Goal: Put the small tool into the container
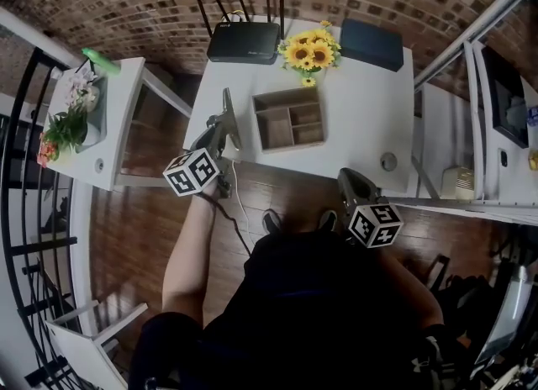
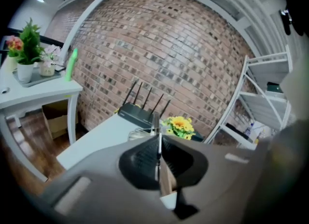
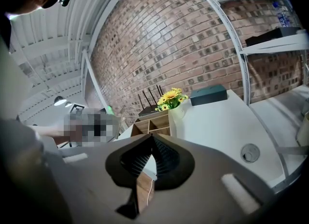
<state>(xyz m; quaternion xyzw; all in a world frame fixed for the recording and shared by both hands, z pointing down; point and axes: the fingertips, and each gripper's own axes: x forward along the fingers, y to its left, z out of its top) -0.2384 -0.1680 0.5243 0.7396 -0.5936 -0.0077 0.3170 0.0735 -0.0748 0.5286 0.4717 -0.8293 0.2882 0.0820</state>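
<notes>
Tool [image 2: 156, 121] sits pinched edge-on in your left gripper [image 2: 158, 138], whose jaws are clamped flat against it. It is a thin, flat grey strip. Its long axis runs along the seam between the jaws, and its free end sticks out past the jaw tips, pointing away from you towards the router [image 2: 140, 114]. In the head view the same strip [image 1: 227, 109] rises out of your left gripper [image 1: 217, 136] and leans only slightly off that line.

The container [image 1: 288, 92] lies ahead of those jaws and to their right, just beside the tool's free end but apart from it. It is a shallow wooden box split by dividers into several compartments, open side up. The sunflowers [image 1: 311, 48] stand beyond the container, further ahead and to the right of the tips, next to the router.

Your right gripper [image 3: 152, 138] has its jaws closed together with nothing between them. The container [image 3: 153, 121] lies straight ahead of those tips, well apart. In the head view this gripper [image 1: 353, 182] hangs at the near edge of the table [image 1: 361, 102].
</notes>
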